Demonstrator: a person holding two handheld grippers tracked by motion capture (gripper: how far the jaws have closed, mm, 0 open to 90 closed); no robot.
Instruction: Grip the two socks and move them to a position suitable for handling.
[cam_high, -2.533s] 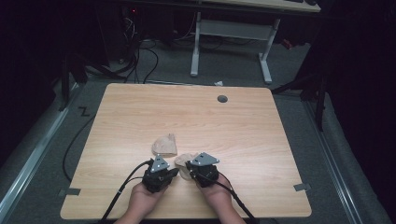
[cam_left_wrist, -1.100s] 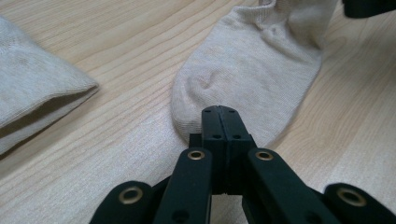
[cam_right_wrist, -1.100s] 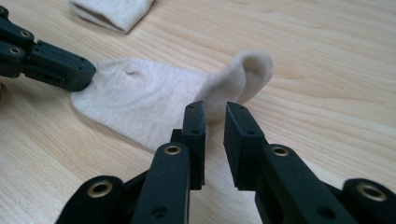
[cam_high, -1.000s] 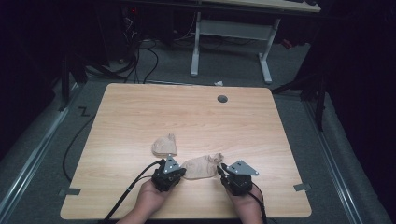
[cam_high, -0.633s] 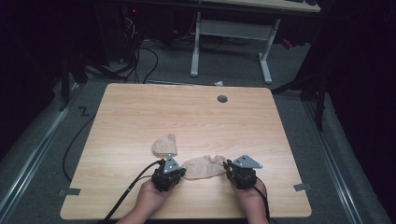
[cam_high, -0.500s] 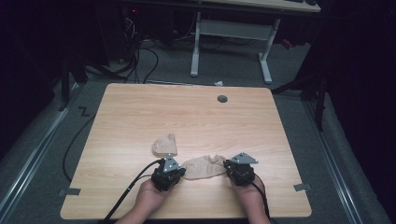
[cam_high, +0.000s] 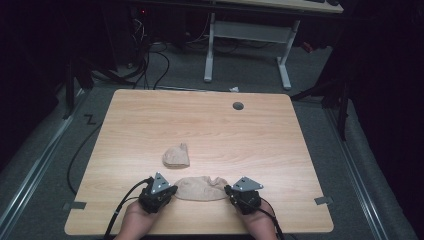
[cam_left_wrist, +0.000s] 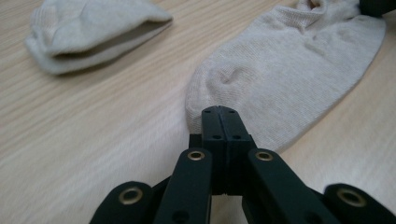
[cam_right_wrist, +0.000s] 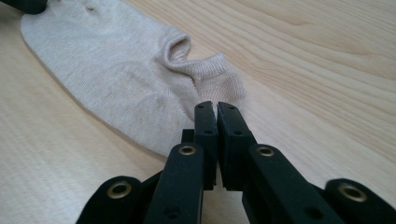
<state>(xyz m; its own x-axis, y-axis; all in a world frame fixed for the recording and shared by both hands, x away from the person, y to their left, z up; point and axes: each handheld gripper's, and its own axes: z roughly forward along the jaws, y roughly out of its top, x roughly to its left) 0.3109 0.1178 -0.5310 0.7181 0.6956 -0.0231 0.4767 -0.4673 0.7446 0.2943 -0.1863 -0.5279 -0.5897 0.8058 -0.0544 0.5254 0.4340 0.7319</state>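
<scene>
two beige ankle socks lie on the wooden table (cam_high: 280, 135). item one, the flat sock (cam_high: 202, 188), lies near the table's front edge between the two grippers, its long axis running side to side across the table: toe end toward the left gripper (cam_high: 167, 192), cuff end toward the right gripper (cam_high: 231, 191). fabric is a fine pale beige knit, smoothed mostly flat with a few soft dimples near the toe; the ribbed cuff opening puckers up in a small loop on the far side of the heel end. in the left gripper view the rounded toe edge of the flat sock (cam_left_wrist: 289, 74) sits at the jaw tips, which are pressed fully together on the hem. in the right gripper view the jaws have just been closing and stand almost together with a thin slit between them, their tips at the heel edge of the flat sock (cam_right_wrist: 126, 70); whether cloth is pinched there cannot be told. item two, the folded sock (cam_high: 177, 156), lies just behind the flat one toward the table's middle, apart from it, doubled over into a short rounded bundle.
</scene>
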